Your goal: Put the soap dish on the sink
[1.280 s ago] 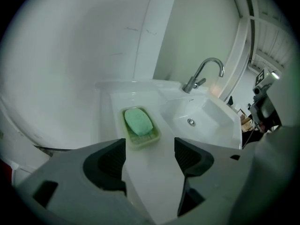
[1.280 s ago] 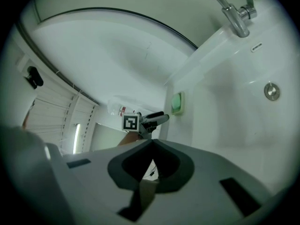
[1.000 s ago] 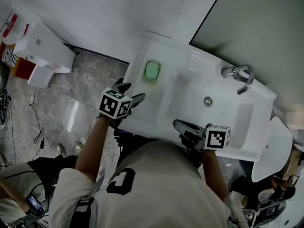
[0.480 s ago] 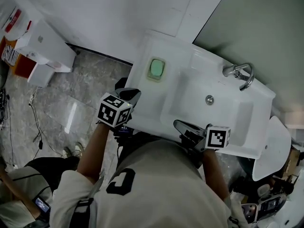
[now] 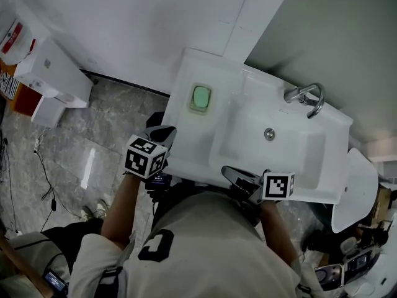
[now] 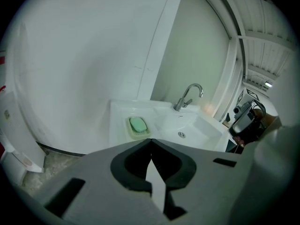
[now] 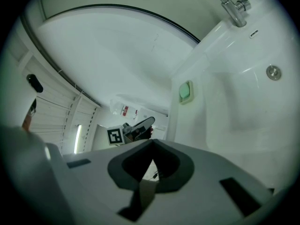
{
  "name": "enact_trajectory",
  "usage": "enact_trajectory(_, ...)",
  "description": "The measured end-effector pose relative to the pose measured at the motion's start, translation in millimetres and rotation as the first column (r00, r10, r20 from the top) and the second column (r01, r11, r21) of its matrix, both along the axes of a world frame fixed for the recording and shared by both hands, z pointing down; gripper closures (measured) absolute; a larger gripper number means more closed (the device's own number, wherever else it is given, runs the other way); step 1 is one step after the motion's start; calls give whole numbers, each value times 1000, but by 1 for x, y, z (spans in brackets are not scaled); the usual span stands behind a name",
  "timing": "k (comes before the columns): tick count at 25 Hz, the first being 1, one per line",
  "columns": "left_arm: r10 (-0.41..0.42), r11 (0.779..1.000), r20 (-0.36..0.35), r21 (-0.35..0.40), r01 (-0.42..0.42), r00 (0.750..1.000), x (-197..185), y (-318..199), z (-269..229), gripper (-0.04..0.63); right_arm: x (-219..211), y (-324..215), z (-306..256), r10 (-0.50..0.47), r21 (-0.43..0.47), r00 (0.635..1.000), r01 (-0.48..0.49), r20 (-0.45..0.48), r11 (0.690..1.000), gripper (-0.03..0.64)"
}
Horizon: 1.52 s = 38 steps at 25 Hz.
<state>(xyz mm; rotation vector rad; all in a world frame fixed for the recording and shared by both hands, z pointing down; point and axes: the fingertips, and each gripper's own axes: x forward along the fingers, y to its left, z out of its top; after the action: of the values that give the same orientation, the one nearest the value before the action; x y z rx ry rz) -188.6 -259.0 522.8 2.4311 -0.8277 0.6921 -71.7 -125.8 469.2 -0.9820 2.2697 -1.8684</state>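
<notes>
The soap dish, pale with a green bar in it, lies on the left ledge of the white sink. It also shows in the left gripper view, soap dish, and the right gripper view, soap dish. My left gripper hangs shut and empty off the sink's left front corner, apart from the dish. My right gripper is at the sink's front edge, jaws together with nothing between them. Both grippers' tips meet in their own views: left gripper, right gripper.
A chrome faucet and drain mark the basin. White boxes stand on the grey stone floor at left. A white rounded fixture sits right of the sink. The wall runs behind it.
The left gripper's jaws went from wide open to shut with nothing in them, and it drew back a little from the sink's edge. The right gripper stayed shut.
</notes>
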Motion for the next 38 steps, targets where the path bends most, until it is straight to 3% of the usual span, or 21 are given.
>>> enact_trajectory(6,40,999,-123,11,-39,992,10,10,-9,575,-2,3,-8,13,62,1000,-14,18,998,608)
enact_trajectory(13,53,998,-129,-8,-55,990,18,22,-10,575,8,2,-23,26,124,999,-29,27,992,607)
enact_trajectory(24,36,999,9,35,-36,999,37,38,-17,575,38,16,-39,8,226,999,3,-47,974,609)
enact_trajectory(28,56,998,0,33,-56,998,60,51,-24,575,51,26,-43,1,251,1000,7,-31,968,608)
enact_trajectory(34,120,992,5,37,-120,993,96,75,-33,575,62,41,-49,-39,314,994,69,-102,947,607)
enact_trajectory(38,140,989,16,48,-141,990,110,83,-35,575,72,49,-45,-31,301,994,61,-103,952,607)
